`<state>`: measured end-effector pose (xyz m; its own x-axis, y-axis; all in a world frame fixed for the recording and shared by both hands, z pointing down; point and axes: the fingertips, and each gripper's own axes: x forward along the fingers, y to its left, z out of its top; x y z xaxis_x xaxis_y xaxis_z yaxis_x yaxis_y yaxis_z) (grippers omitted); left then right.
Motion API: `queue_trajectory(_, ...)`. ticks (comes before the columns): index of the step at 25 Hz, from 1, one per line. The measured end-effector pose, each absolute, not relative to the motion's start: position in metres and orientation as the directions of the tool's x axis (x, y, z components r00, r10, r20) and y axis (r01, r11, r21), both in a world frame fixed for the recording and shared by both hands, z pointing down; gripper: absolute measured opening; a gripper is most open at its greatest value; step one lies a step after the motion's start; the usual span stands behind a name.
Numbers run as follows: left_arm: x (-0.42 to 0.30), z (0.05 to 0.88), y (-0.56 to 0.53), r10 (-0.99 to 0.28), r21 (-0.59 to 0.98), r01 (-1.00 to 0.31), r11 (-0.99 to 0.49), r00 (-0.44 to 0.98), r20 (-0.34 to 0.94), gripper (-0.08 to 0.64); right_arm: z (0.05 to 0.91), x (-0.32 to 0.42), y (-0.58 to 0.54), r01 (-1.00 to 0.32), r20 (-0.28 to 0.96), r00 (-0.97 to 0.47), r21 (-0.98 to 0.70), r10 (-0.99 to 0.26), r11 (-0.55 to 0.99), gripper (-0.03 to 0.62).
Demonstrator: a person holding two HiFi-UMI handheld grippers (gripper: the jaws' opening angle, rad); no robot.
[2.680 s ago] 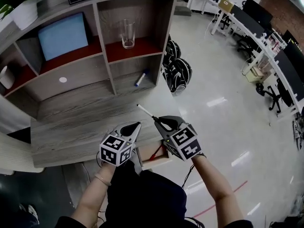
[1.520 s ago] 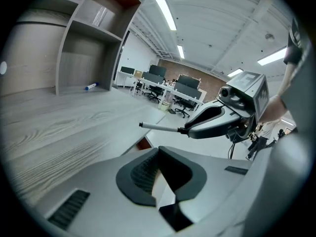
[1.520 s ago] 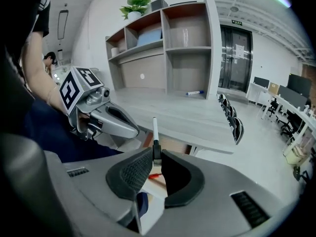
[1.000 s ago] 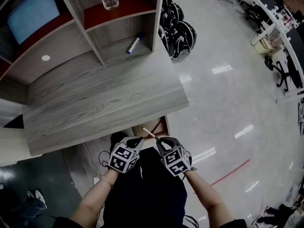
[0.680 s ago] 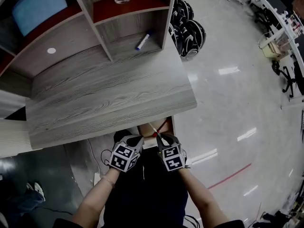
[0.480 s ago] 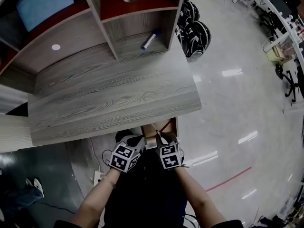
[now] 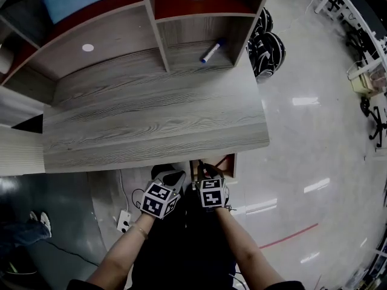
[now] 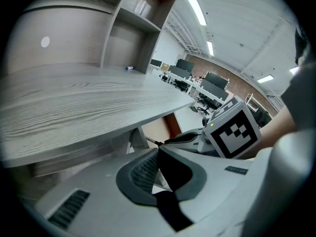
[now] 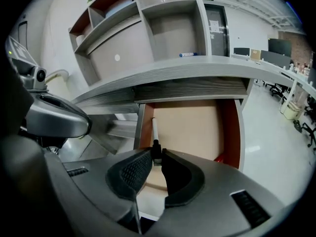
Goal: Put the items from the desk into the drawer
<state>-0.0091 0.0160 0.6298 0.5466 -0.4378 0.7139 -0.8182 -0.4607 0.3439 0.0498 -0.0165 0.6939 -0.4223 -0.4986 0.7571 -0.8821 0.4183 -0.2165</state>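
My right hand-held gripper is clamped on the dark end of a white pen, whose barrel points forward over the open drawer, close along its left wall. I cannot tell whether the pen touches the drawer floor. My left hand-held gripper has its jaws closed with nothing between them, and it hangs just left of the right one, below the tabletop edge. A blue marker lies in the lower shelf cubby at the back of the tabletop.
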Motion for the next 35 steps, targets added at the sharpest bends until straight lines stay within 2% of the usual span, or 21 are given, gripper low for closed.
queue_trajectory(5,-0.011,0.629,0.015,-0.446,0.354,-0.822,-0.446,0.547,0.709,0.028,0.701,0.042,-0.011,-0.86,0.771,-0.455,-0.251,-0.446,0.444,0.074)
queue_trajectory(7,-0.011,0.629,0.014,-0.447,0.359,-0.823,-0.44,0.547,0.707,0.028,0.702,0.039,-0.006,-0.845,0.772,-0.481,-0.283,-0.415,0.453,0.133)
queue_trajectory(11,-0.008,0.63,0.014,-0.448,0.368,-0.822,-0.435,0.551,0.704,0.028,0.701,0.037,0.002,-0.836,0.774,-0.496,-0.303,-0.395,0.457,0.152)
queue_trajectory(25,0.002,0.598,0.002,-0.495,0.376,-0.813,-0.445,0.573,0.652,0.028,0.654,0.049,0.008,-0.826,0.712,-0.554,-0.404,-0.432,0.393,0.138)
queue_trajectory(35,0.022,0.525,-0.018,-0.581,0.372,-0.776,-0.509,0.629,0.516,0.027,0.557,0.064,-0.008,-0.766,0.534,-0.626,-0.556,-0.568,0.322,0.086)
